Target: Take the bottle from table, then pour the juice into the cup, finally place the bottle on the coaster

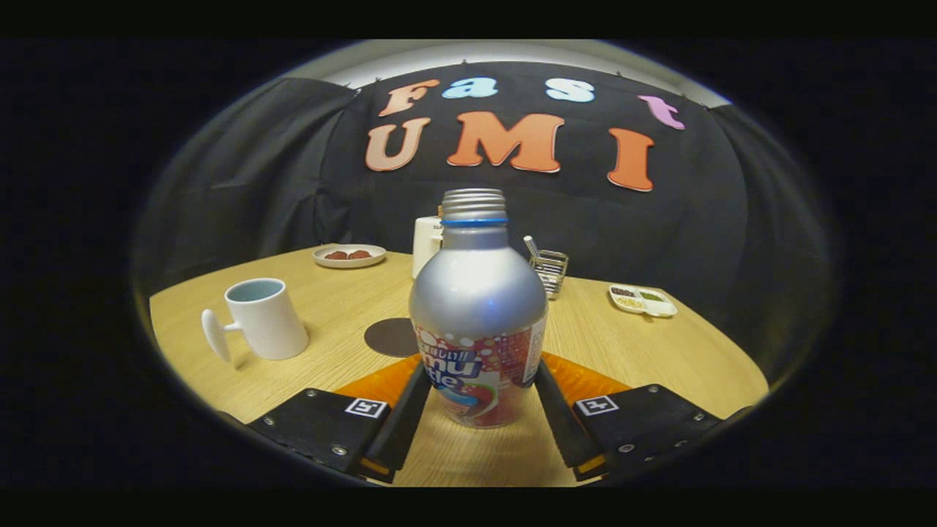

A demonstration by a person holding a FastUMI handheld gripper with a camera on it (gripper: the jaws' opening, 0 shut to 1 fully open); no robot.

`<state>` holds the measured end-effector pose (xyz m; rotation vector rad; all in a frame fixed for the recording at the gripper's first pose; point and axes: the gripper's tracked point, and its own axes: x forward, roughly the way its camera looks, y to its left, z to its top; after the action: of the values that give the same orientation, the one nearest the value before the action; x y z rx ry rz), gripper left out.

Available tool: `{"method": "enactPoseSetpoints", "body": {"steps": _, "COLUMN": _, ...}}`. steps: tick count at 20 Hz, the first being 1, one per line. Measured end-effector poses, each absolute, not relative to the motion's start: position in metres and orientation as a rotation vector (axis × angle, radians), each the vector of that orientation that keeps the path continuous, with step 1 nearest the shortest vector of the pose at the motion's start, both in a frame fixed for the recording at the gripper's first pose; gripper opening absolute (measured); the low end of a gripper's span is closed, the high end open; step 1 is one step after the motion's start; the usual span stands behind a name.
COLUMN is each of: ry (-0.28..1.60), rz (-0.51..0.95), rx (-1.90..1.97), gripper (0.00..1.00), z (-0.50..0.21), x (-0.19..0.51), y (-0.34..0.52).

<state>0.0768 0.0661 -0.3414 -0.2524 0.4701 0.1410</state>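
Observation:
A silver bottle point(477, 315) with a colourful label and an uncapped threaded neck stands upright between my fingers. My gripper point(479, 399) is shut on its lower body, one finger pressing each side. A white cup point(262, 319) with a pale blue inside and a side handle stands on the wooden table to the left of the bottle. A dark round coaster point(390, 337) lies flat on the table between the cup and the bottle, partly hidden behind the bottle.
Beyond the bottle stand a white container point(426, 244) and a small wire basket point(549, 271). A plate point(349, 255) with brown pieces sits at the far left, a divided dish point(643, 300) at the right. The round table point(659, 359) edge curves off on the right.

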Motion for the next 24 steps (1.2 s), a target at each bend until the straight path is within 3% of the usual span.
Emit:
{"method": "enactPoseSetpoints", "body": {"steps": 9, "ry": 0.423, "rz": 0.17, "rx": -0.637, "gripper": 0.77, "z": -0.338, "x": 0.081, "y": 0.091}}
{"method": "enactPoseSetpoints", "body": {"steps": 24, "ry": 0.177, "rz": 0.164, "rx": -1.261, "gripper": 0.77, "z": -0.286, "x": 0.094, "y": 0.122}}
